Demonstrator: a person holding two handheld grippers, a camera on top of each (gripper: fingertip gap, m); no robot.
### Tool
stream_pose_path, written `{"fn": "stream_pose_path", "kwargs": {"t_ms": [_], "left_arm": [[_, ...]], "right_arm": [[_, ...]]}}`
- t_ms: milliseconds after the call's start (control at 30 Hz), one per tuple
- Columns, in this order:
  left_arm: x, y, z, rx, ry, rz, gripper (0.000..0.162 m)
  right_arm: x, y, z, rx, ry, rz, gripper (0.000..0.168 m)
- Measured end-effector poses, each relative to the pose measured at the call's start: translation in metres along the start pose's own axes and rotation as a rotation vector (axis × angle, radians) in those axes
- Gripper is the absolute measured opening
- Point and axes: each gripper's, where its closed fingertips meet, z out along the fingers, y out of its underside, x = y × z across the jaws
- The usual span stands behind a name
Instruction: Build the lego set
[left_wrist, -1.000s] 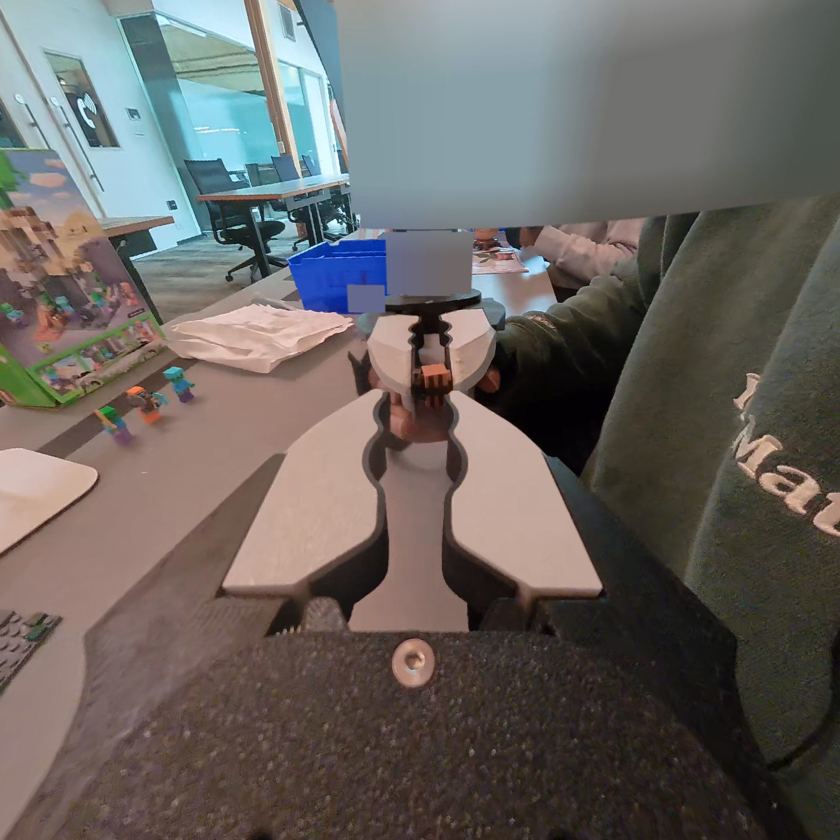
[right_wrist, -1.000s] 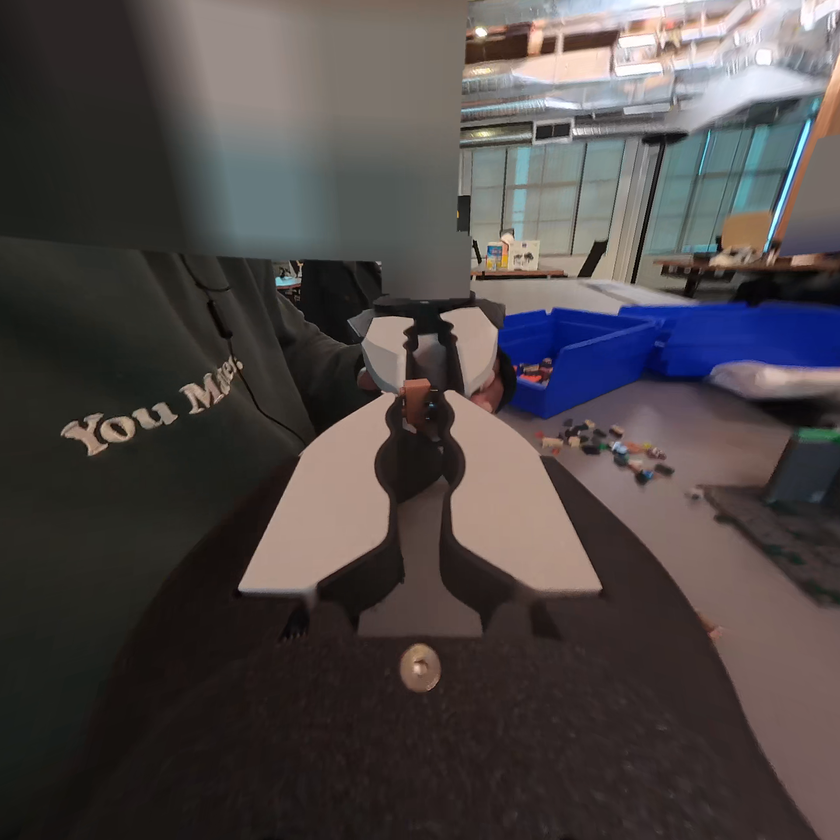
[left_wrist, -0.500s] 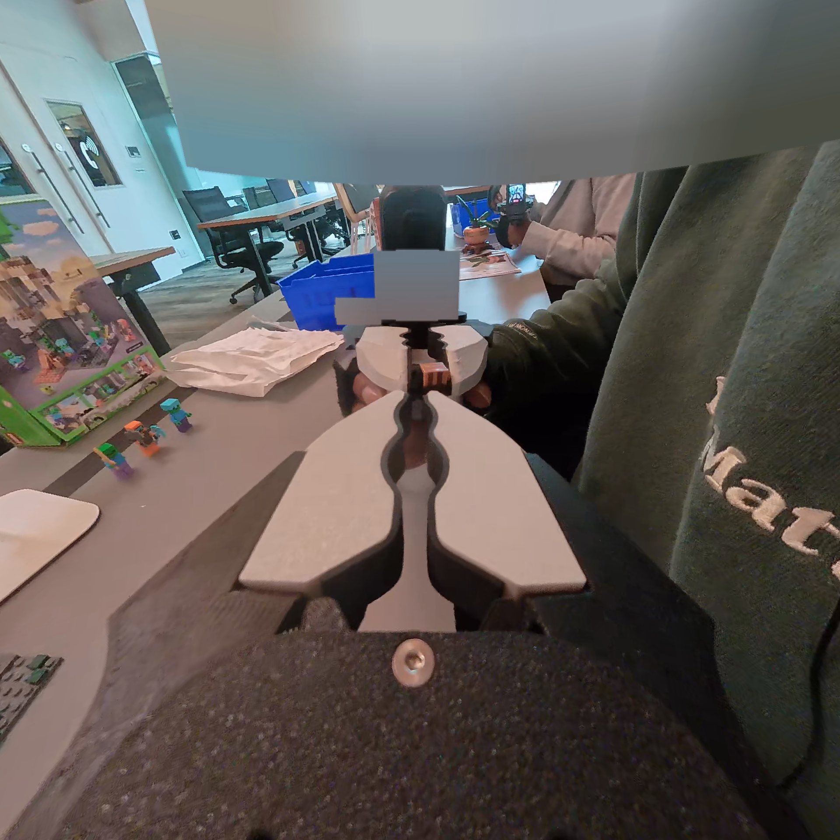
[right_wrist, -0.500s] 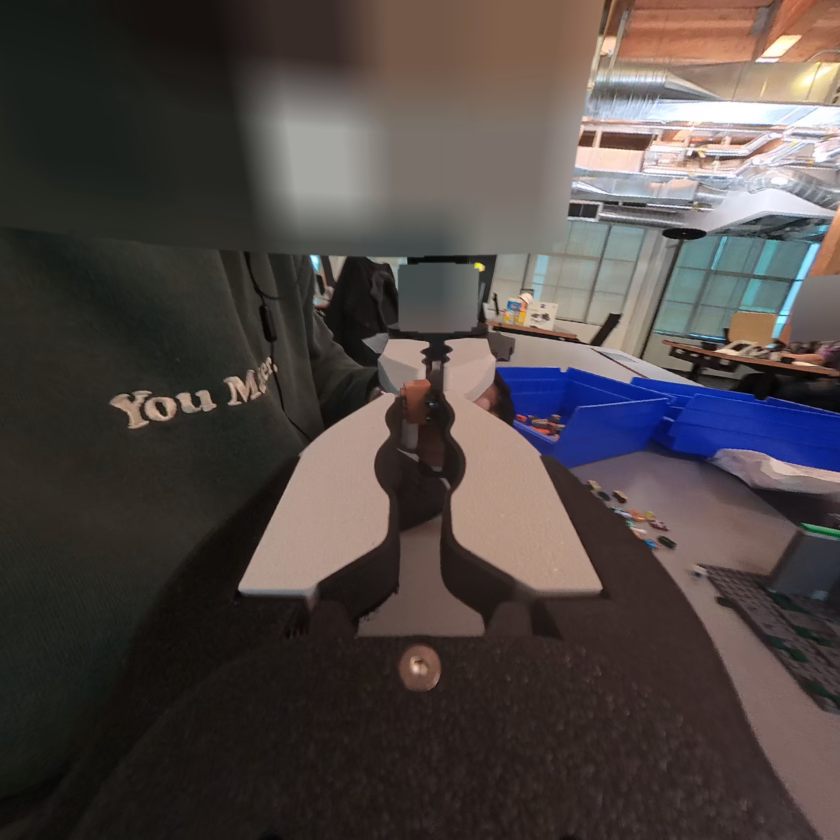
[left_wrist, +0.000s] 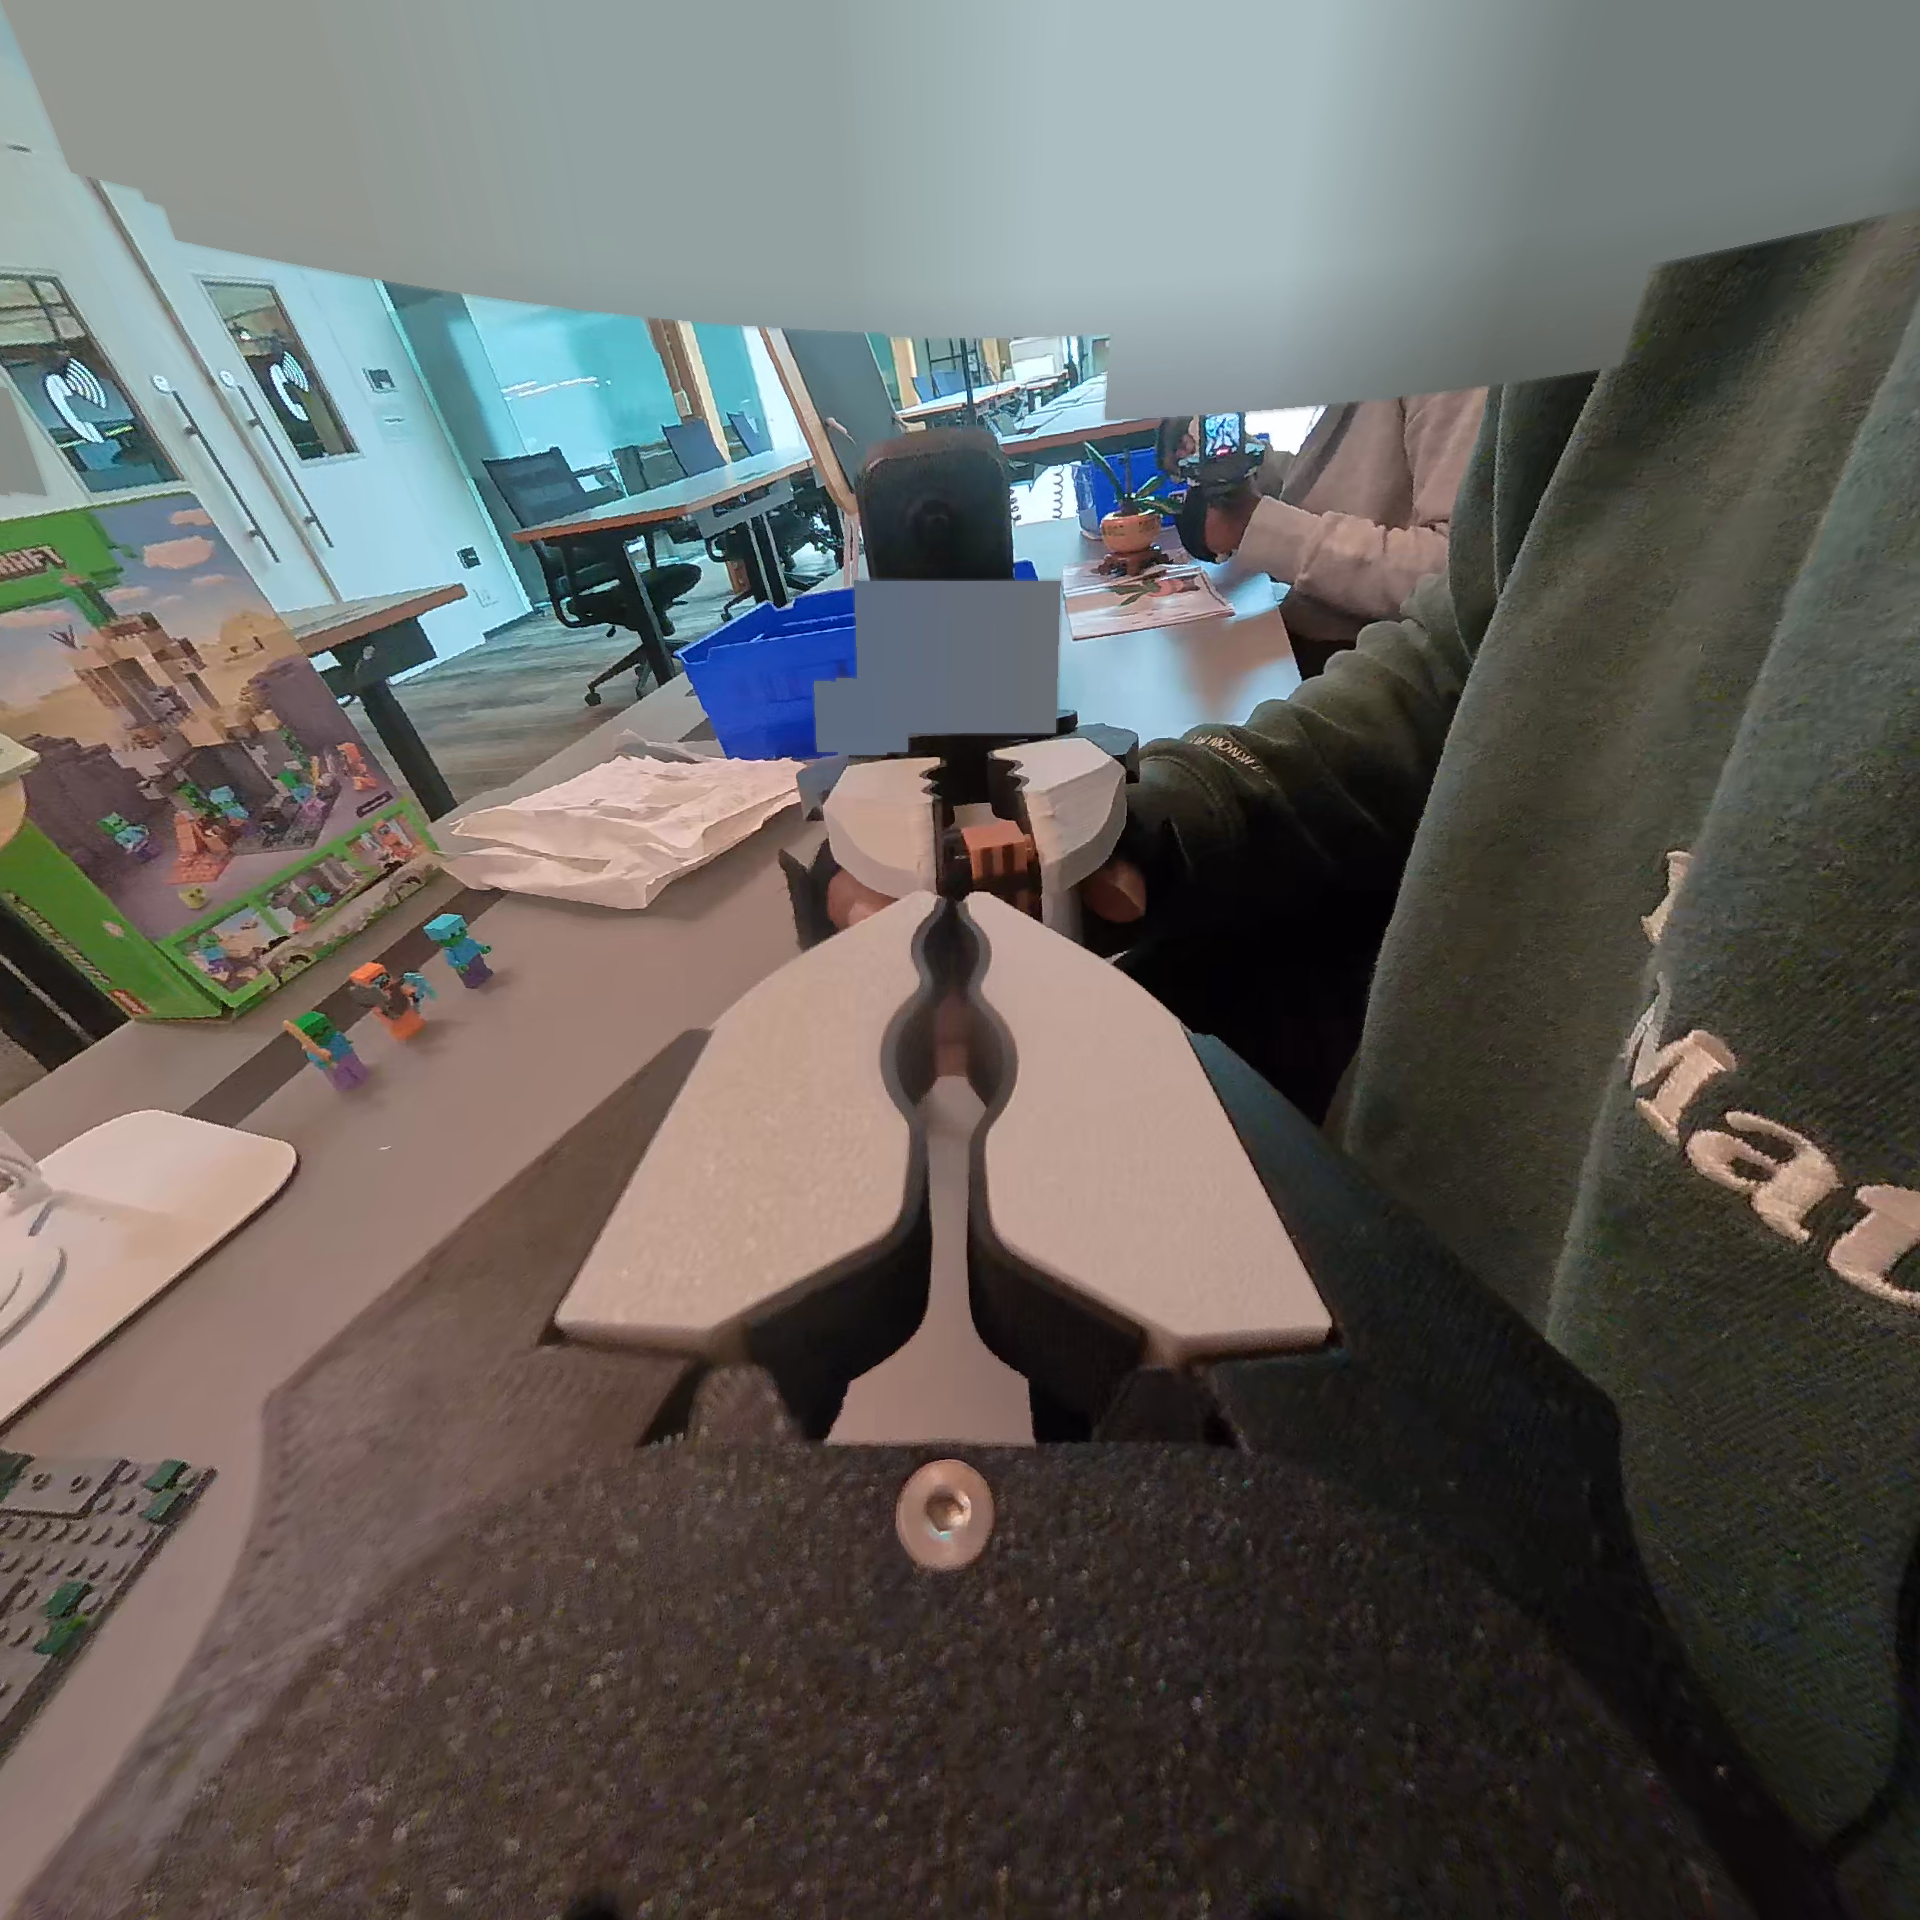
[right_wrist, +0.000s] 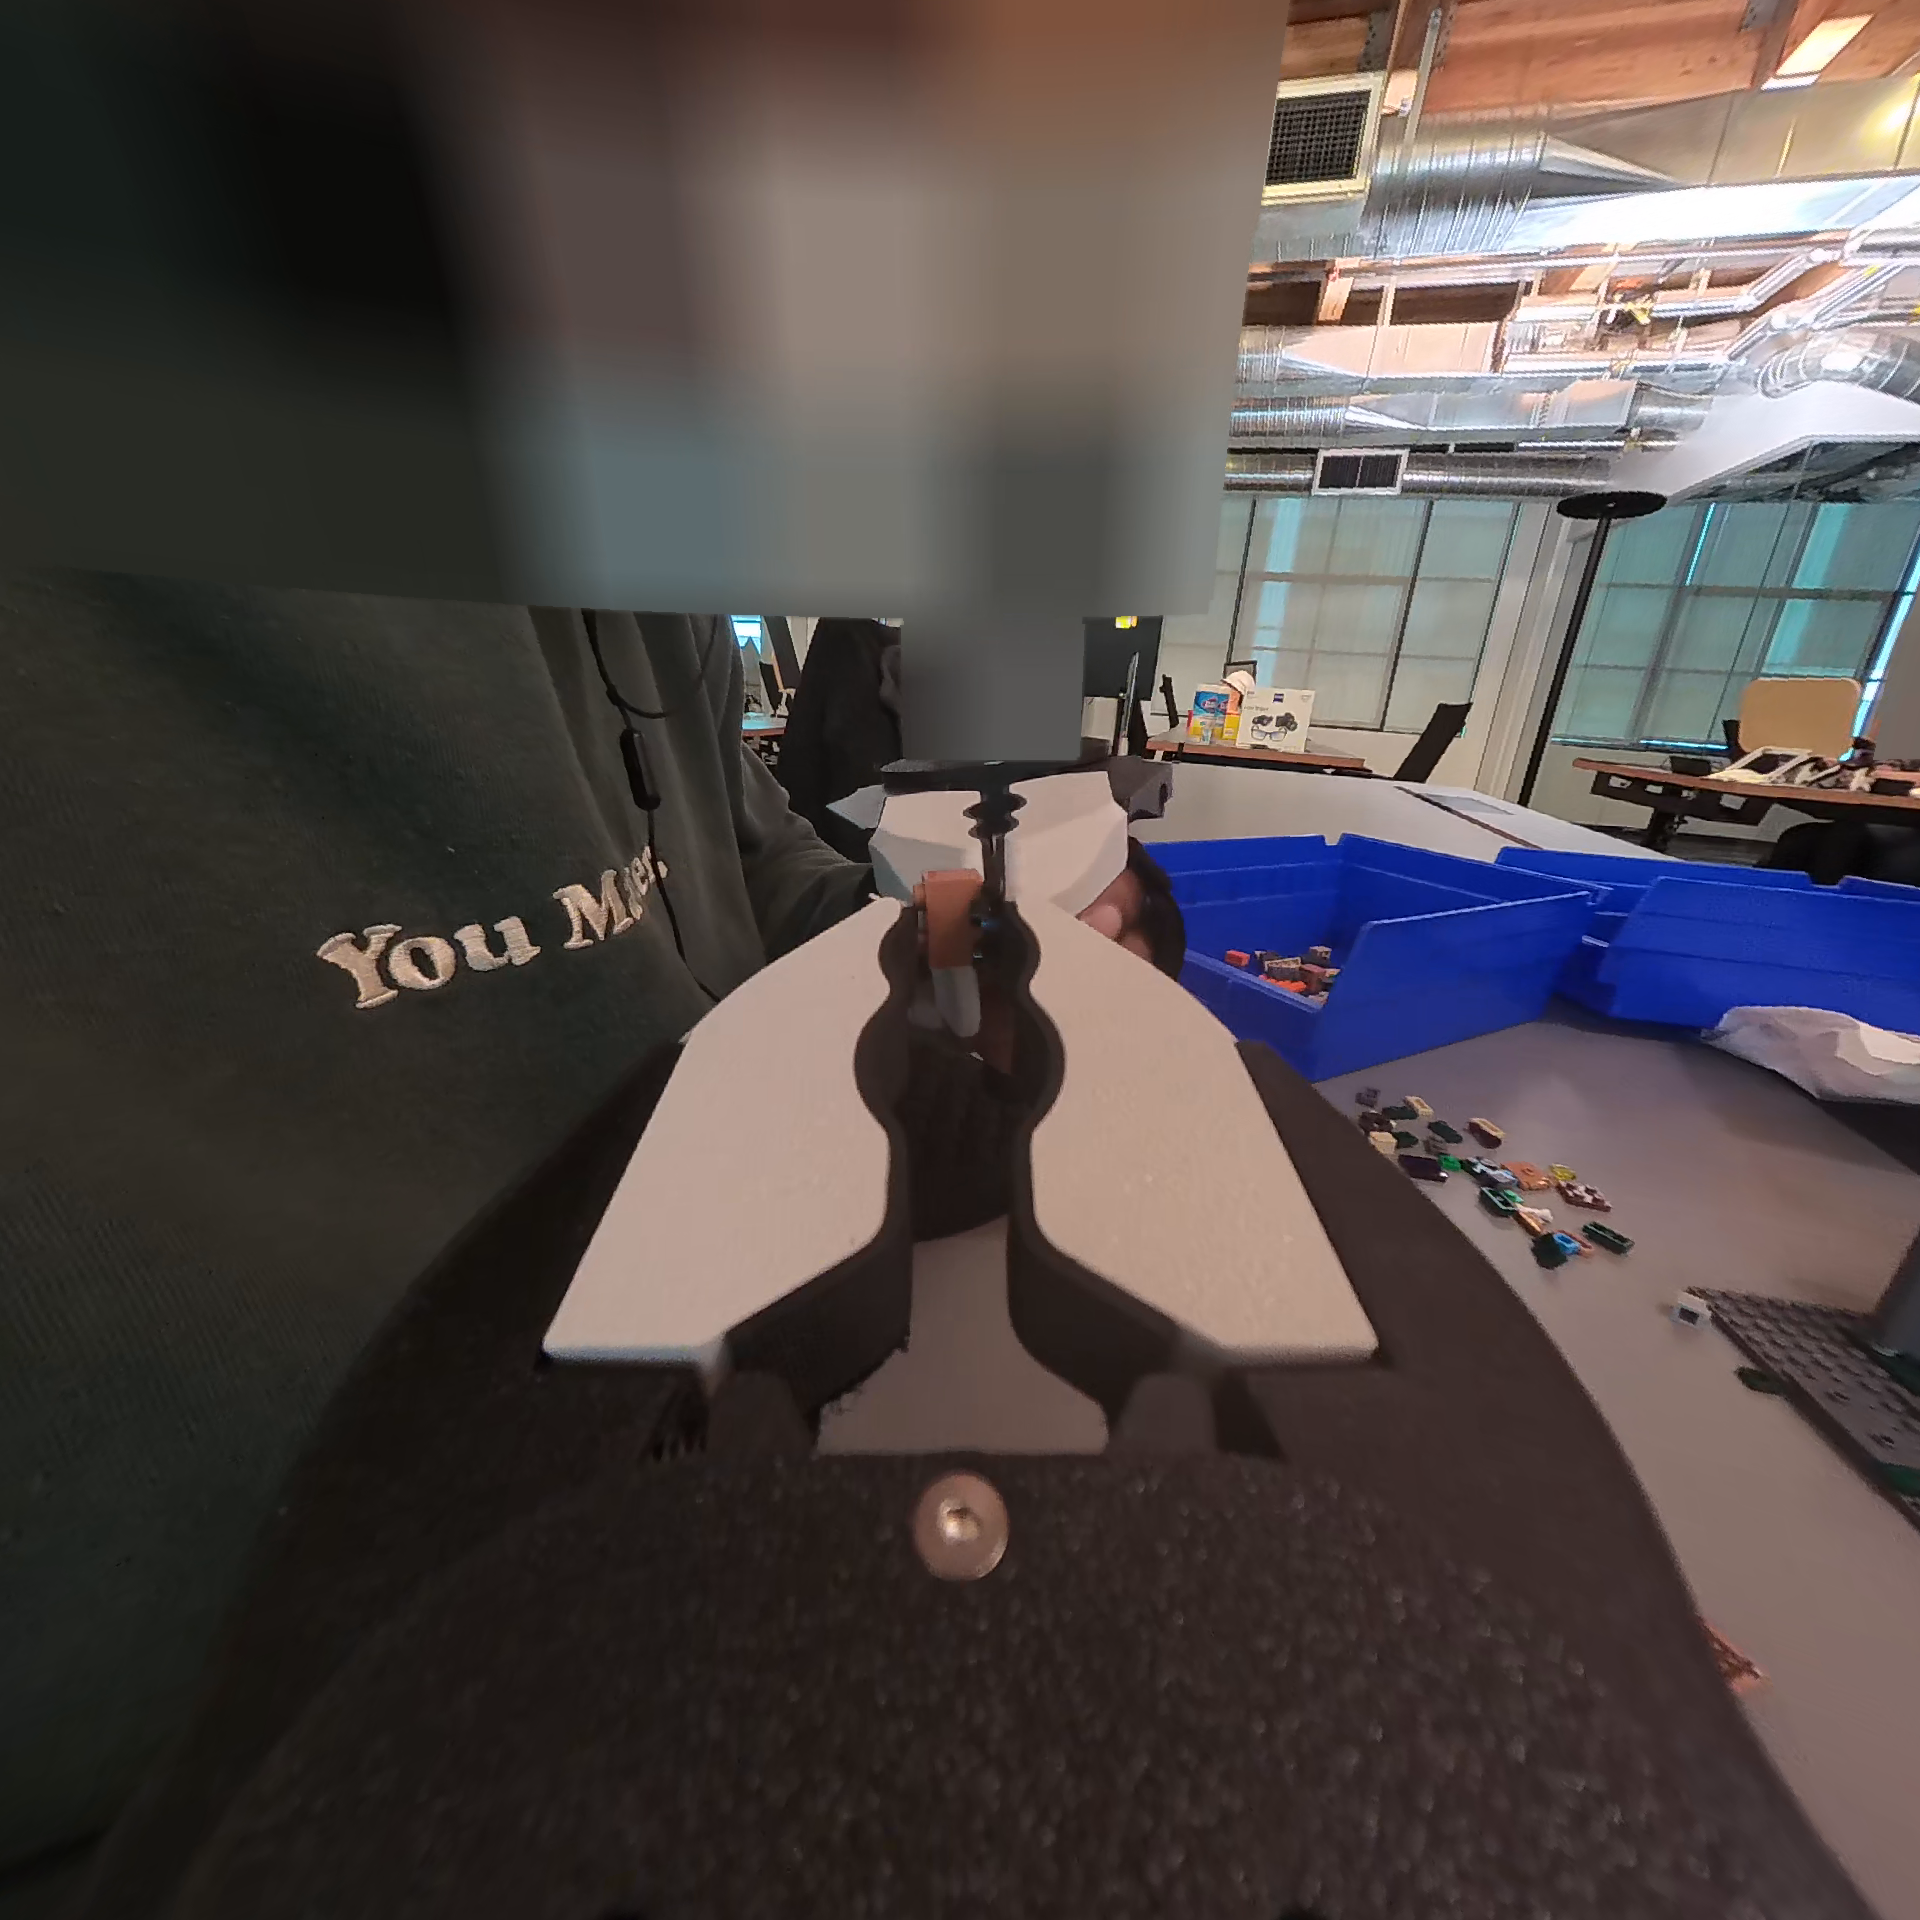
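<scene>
Left wrist view, left to right. Grey studded baseplate (left_wrist: 73, 1548) at lower left corner of grey table (left_wrist: 499, 1122), small green pieces on it. White pad (left_wrist: 135, 1205) just beyond. Lego set box (left_wrist: 177, 769) upright at far left. Three minifigures (left_wrist: 395, 1003) standing in a row on table beside box. Crumpled white bag (left_wrist: 634, 821) farther back; blue bin (left_wrist: 769, 675) behind it. Left gripper (left_wrist: 951, 914) centred, raised above table, fingers drawn together at tips with only a thin slit between; nothing seen pinched there. Right gripper (left_wrist: 982, 831) facing it head-on, tips nearly meeting, clamped on small brown lego piece (left_wrist: 992, 857) with dark stripes. Dark green sweatshirt (left_wrist: 1662, 935) filling right side.

Right wrist view, left to right. Same sweatshirt (right_wrist: 312, 1039) on left. Right gripper (right_wrist: 961, 935) centred, closed on brown piece (right_wrist: 948, 928), grey part (right_wrist: 954, 997) hanging below it between fingers. Left gripper (right_wrist: 997, 842) facing, close behind piece; contact with piece not discernible. Blue bins (right_wrist: 1455, 956) on table at right, one holding loose bricks. Scatter of small loose pieces (right_wrist: 1496, 1174) on tabletop nearer. Dark baseplate (right_wrist: 1829, 1382) at right edge.
</scene>
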Motion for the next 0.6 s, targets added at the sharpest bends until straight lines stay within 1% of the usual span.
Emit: {"fn": "stream_pose_path", "kwargs": {"t_ms": [167, 333, 600], "left_arm": [[0.0009, 0.0009, -0.0001, -0.012, -0.017, 0.034, 0.000], [-0.0001, 0.0053, 0.0001, -0.023, -0.030, 0.032, 0.000], [-0.0016, 0.0079, 0.0029, -0.028, -0.060, 0.038, 0.000]], "right_arm": [[-0.0011, 0.0003, 0.0001, 0.004, -0.005, 0.039, 0.015], [0.0006, 0.0041, -0.0006, -0.009, 0.019, 0.084, 0.014], [0.0024, 0.0050, -0.0031, -0.022, 0.056, 0.095, 0.015]]}}
